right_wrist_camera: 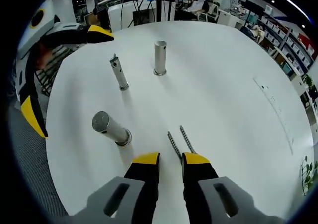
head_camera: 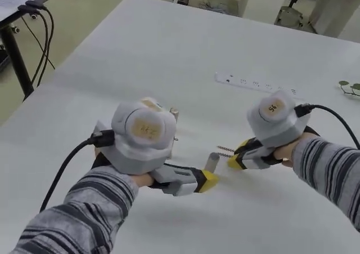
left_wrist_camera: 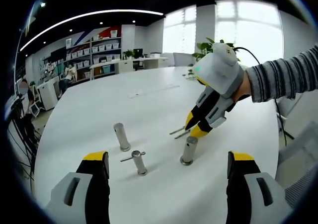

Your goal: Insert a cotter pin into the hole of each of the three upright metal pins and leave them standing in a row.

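One cotter pin (right_wrist_camera: 174, 145) in right tool (right_wrist_camera: 171, 159)

White table (head_camera: 169, 51). Metal pins (right_wrist_camera: 160, 57) plain silver-grey. Cotter pin (right_wrist_camera: 180, 139) same dull silver. Left gripper (left_wrist_camera: 168, 159) and right gripper (right_wrist_camera: 171, 159): pale grey bodies, black-and-grey jaws, yellow tips. Sleeves (head_camera: 84, 220) striped light grey and dark charcoal. Cables (head_camera: 62, 175) black. Power strip (head_camera: 256, 83) white. Plant (head_camera: 351, 87) leaves green.
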`<state>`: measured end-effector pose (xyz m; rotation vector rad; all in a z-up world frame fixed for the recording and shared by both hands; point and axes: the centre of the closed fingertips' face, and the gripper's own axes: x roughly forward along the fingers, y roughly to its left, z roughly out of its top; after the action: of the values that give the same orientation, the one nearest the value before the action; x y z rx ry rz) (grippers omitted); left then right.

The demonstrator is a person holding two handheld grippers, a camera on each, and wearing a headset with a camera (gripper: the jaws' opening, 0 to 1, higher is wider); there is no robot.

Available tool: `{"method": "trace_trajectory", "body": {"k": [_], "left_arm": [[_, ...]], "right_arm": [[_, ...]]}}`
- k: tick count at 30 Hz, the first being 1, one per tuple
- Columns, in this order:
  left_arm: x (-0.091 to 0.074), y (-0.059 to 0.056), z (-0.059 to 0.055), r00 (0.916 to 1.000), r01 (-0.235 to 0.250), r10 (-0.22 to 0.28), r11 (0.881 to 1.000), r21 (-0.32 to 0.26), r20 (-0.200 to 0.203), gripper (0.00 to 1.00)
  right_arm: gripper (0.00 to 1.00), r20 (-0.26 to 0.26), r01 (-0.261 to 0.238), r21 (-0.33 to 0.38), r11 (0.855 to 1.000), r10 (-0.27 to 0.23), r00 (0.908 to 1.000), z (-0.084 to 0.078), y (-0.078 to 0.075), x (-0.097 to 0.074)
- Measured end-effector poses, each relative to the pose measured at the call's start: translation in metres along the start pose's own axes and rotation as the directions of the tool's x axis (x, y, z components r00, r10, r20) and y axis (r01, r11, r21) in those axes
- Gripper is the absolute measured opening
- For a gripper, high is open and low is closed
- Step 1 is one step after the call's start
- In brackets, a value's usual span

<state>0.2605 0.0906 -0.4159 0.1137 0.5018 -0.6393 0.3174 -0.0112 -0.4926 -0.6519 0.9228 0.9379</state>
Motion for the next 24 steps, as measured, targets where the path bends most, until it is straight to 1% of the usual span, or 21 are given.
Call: {"method": "trace_trajectory", "body": {"k": [3,5,6,7,10,13,15,17,19,23,24], "left_arm": [[-0.0004,0.0006,-0.001,1.0,0.0,0.0,1.0,-0.003,-0.006,0.99],[-0.0004,0.0011,-0.0015,1.0,0.0,0.0,1.0,-0.003,-0.008,0.99],[-0.0003,0.0009,-0.0018,1.0,0.002,-0.002,1.0,-0.007,-0.008,0.99],[-0.0003,0.0007,-0.002,1.0,0.003,-0.003,1.0,-0.009,-0.009,0.98],[-0.0001,0.0009,-0.002,1.0,0.003,-0.003,1.0,-0.008,-0.008,0.98],[-0.0003,0.0005,-0.0026,0.9999,0.006,-0.006,1.0,-0.008,-0.012,0.98],[0.0004,-0.0005,-0.0053,0.9996,0.013,-0.013,1.0,-0.022,-0.024,0.98],[0.0004,-0.0017,-0.0059,0.9994,0.019,-0.019,1.0,-0.018,-0.027,0.98],[-0.0001,-0.0015,-0.007,0.9993,0.017,-0.017,1.0,-0.011,-0.034,0.97],[-0.0013,-0.0007,-0.0029,0.9998,0.014,-0.014,1.0,-0.005,-0.016,0.97],[-0.0018,-0.001,-0.0017,0.9998,0.015,-0.015,1.0,0.0,-0.012,0.96]], "right_arm": [[0.11,-0.017,-0.005,-0.012,1.0,0.005,0.9998,-0.0016,0.0008,0.0003],[0.12,-0.037,-0.023,-0.024,0.999,0.022,0.9991,-0.0039,0.0042,0.0005],[0.1,-0.025,-0.025,-0.021,0.999,0.024,0.9994,-0.0015,0.0048,-0.0003],[0.1,-0.039,-0.032,-0.025,0.999,0.031,0.9988,-0.003,0.006,-0.001],[0.06,-0.045,-0.062,-0.001,0.998,0.061,0.9971,-0.0018,0.0096,-0.0026],[0.03,-0.066,-0.059,-0.01,0.998,0.058,0.9961,-0.003,0.0082,-0.0038],[0.0,-0.081,-0.055,0.0,0.998,0.055,0.9952,-0.0047,0.0077,-0.0045],[0.0,-0.085,-0.048,-0.011,0.999,0.047,0.9953,-0.0056,0.0045,-0.0038],[0.0,-0.086,-0.046,-0.025,0.999,0.043,0.9954,-0.0057,0.0056,-0.0045],[0.0,-0.085,-0.046,-0.032,0.998,0.043,0.9955,-0.0077,0.0062,-0.005],[0.0,-0.078,-0.04,-0.04,0.998,0.037,0.9963,-0.0084,0.007,-0.0059]]}}
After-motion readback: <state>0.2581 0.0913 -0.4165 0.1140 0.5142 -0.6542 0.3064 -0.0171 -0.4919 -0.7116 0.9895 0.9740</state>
